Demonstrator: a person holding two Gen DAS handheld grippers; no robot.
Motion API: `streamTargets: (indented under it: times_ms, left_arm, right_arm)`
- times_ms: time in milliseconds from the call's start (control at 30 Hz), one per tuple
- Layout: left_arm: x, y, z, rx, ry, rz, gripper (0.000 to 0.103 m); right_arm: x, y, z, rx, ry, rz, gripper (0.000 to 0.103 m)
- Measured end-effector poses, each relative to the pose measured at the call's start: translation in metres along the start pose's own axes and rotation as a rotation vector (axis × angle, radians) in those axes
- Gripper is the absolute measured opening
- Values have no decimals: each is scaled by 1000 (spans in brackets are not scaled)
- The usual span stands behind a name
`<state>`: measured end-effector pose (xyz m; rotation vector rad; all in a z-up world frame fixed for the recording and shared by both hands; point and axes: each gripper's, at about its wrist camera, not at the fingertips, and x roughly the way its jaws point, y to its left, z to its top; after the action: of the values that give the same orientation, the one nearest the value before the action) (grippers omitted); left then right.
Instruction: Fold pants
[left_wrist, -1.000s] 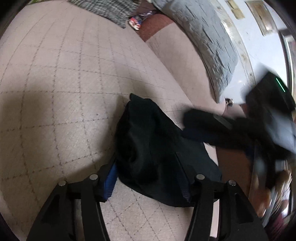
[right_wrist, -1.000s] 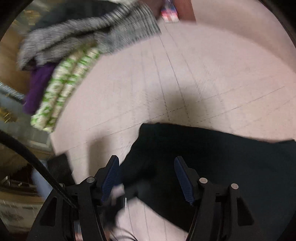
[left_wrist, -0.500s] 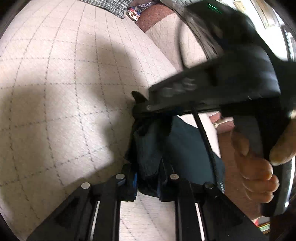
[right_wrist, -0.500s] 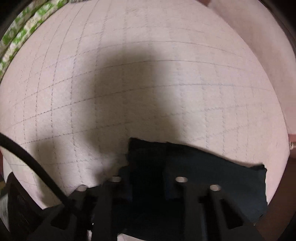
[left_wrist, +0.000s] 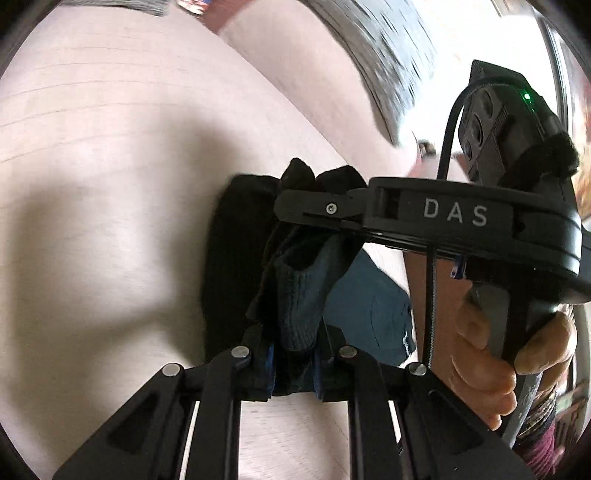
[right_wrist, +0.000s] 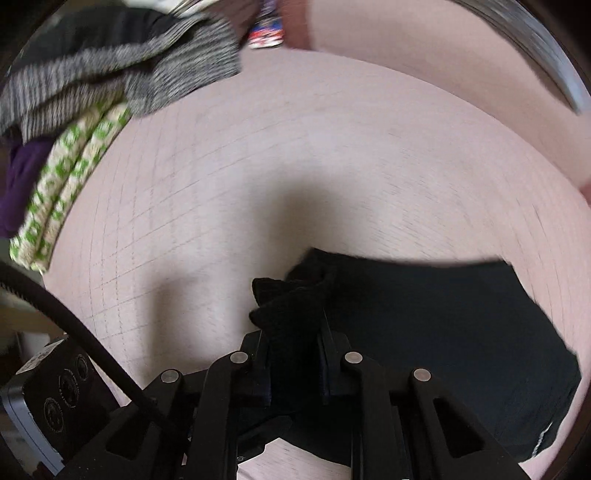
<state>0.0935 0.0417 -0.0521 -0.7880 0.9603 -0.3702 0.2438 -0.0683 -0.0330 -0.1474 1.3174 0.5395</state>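
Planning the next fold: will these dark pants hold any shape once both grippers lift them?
Probably not: the pants bunch and sag between the left gripper and right gripper. They look light, and the rest likely drags on the bedspread.

Right gripper (right_wrist: 293, 363) pinches a bunched edge of dark pants (right_wrist: 424, 314), jaws just closed further w/ cloth between them. Pants lie on a pale checked bed (right_wrist: 332, 147). Folded clothes pile (right_wrist: 92, 110) top left; cable (right_wrist: 74, 325) lower left.

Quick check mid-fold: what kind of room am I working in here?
Most likely a bedroom at home. The pants lie on a quilted pink bedspread, a grey pillow sits at its far edge, and folded clothes are stacked beside it.
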Motion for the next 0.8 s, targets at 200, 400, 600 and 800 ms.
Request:
streamTargets:
  times_ms: [200,400,600,800]
  left_arm:
    - [53,-36,-16,97,100,38,16]
    - [45,-57,-36,185,152,61,47]
    - [8,-51,-31,209,120,90,61]
    - [-2,-25,-46,137,110,124,61]
  right_arm:
    - [11,-65,-28,124,-23,32,19]
    - [31,-105,-50,209,-57,-38,36]
    - [-6,-132,-73,290,-198,-113,41]
    - [-35,-118,-83,340,-284,216,41]
